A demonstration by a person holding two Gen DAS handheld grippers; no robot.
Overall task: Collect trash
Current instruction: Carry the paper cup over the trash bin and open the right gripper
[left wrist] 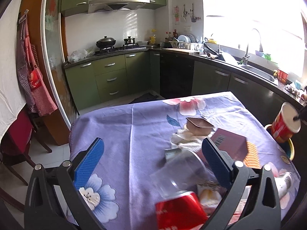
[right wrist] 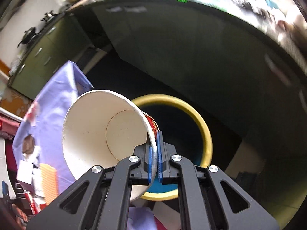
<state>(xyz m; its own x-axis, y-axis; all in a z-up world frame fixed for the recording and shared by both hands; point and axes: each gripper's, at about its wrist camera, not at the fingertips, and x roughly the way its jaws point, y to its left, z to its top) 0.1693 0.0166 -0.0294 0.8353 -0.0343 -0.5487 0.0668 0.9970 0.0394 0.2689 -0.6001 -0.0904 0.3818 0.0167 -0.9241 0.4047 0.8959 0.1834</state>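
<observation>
My right gripper (right wrist: 154,143) is shut on the rim of a red-and-white paper cup (right wrist: 107,132), tilted with its empty inside facing the camera. The cup hangs over the yellow-rimmed blue bin (right wrist: 206,134) beside the table. In the left wrist view the same paper cup (left wrist: 285,123) floats at the table's right edge above the bin (left wrist: 290,147). My left gripper (left wrist: 153,149) is open above the table, its blue pads wide apart. Between and below them lie a clear plastic cup (left wrist: 182,170), a red can (left wrist: 180,210), crumpled tissue (left wrist: 184,138) and a brown tray (left wrist: 199,126).
The table wears a purple flowered cloth (left wrist: 124,134). A maroon box (left wrist: 230,143) and an orange-patterned packet (left wrist: 253,153) lie at its right side. Green kitchen cabinets (left wrist: 111,76), a stove and a sink counter (left wrist: 259,72) stand behind. A dark chair (left wrist: 17,143) is at left.
</observation>
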